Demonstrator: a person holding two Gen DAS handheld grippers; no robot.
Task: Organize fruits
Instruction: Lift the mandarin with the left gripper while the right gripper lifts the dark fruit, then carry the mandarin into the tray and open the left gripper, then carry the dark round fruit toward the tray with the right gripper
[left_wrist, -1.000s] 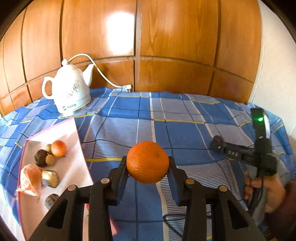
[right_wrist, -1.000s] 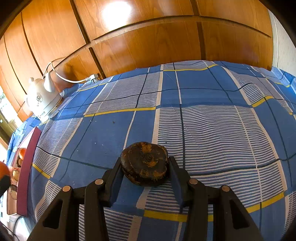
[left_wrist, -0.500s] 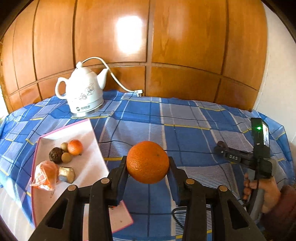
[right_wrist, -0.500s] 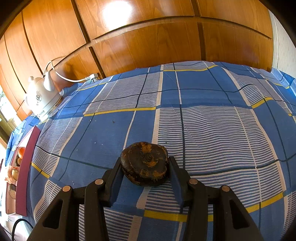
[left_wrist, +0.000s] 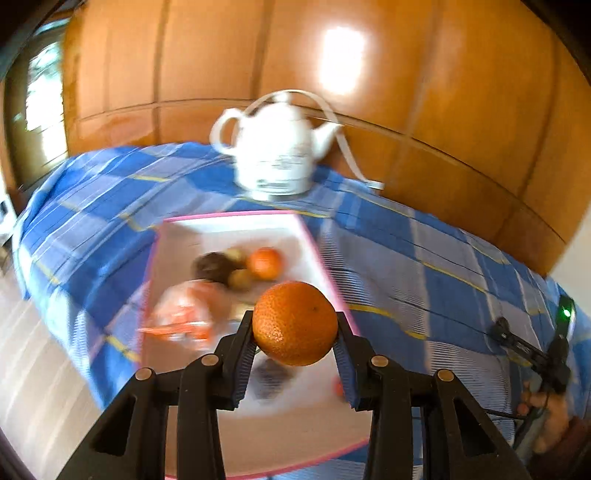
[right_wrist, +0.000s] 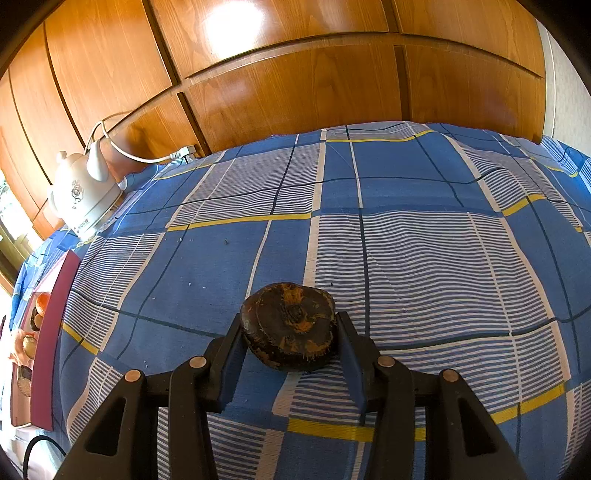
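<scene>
Left gripper (left_wrist: 295, 334) clamps orange (left_wrist: 295, 323), lower centre; right gripper (right_wrist: 290, 334) clamps dark fruit (right_wrist: 289, 325); risk: orange knocking blurred tray (left_wrist: 229, 223) fruit

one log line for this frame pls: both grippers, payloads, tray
left gripper: shut on orange, above tray | right gripper: shut on dark brown fruit, over tablecloth | tray: several fruits, blurred
</scene>
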